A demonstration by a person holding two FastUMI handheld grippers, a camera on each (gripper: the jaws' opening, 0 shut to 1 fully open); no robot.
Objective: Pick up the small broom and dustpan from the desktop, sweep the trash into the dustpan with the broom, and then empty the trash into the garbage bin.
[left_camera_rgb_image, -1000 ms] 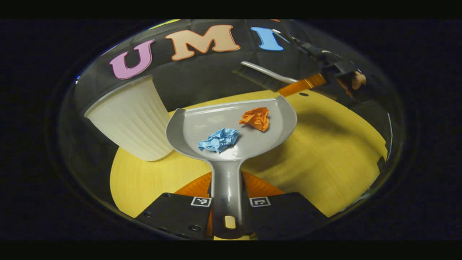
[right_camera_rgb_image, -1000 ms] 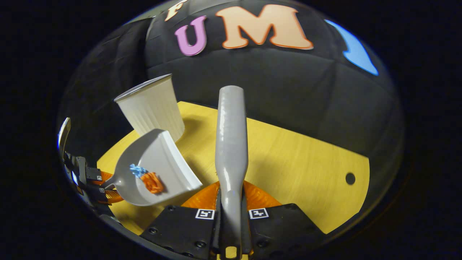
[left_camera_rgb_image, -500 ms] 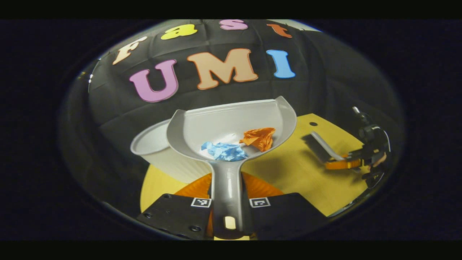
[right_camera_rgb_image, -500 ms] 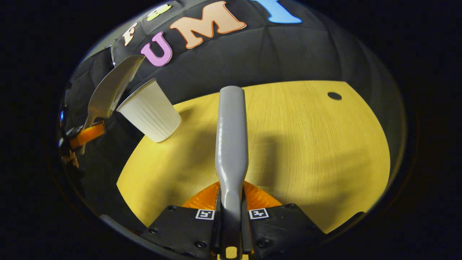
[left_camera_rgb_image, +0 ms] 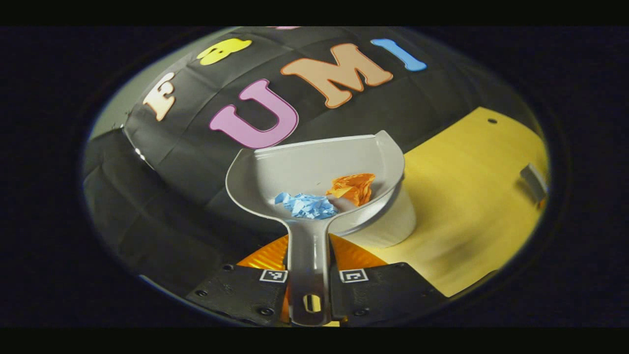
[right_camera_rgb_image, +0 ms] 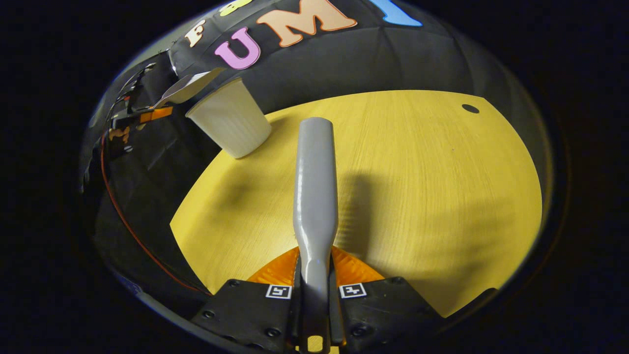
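My left gripper (left_camera_rgb_image: 308, 282) is shut on the handle of the grey dustpan (left_camera_rgb_image: 314, 172). A crumpled blue paper (left_camera_rgb_image: 307, 205) and a crumpled orange paper (left_camera_rgb_image: 353, 188) lie in the pan. The pan hangs over the white ribbed bin (left_camera_rgb_image: 393, 221), which shows just behind and below its right side. My right gripper (right_camera_rgb_image: 314, 297) is shut on the grey broom (right_camera_rgb_image: 315, 196), held above the yellow desktop (right_camera_rgb_image: 417, 187). In the right gripper view the dustpan (right_camera_rgb_image: 189, 86) hovers at the bin's (right_camera_rgb_image: 231, 125) rim at far left, held by the other gripper (right_camera_rgb_image: 130, 115).
The bin stands at the desk's far left corner, close to the black cloth wall (left_camera_rgb_image: 186, 162). A small round hole (right_camera_rgb_image: 470, 108) marks the desktop's far right. The broom's head (left_camera_rgb_image: 534, 181) shows at the right edge of the left gripper view.
The left gripper has carried the dustpan leftward and over the bin, which now sits under the pan's right side. The right gripper with the broom has barely shifted.
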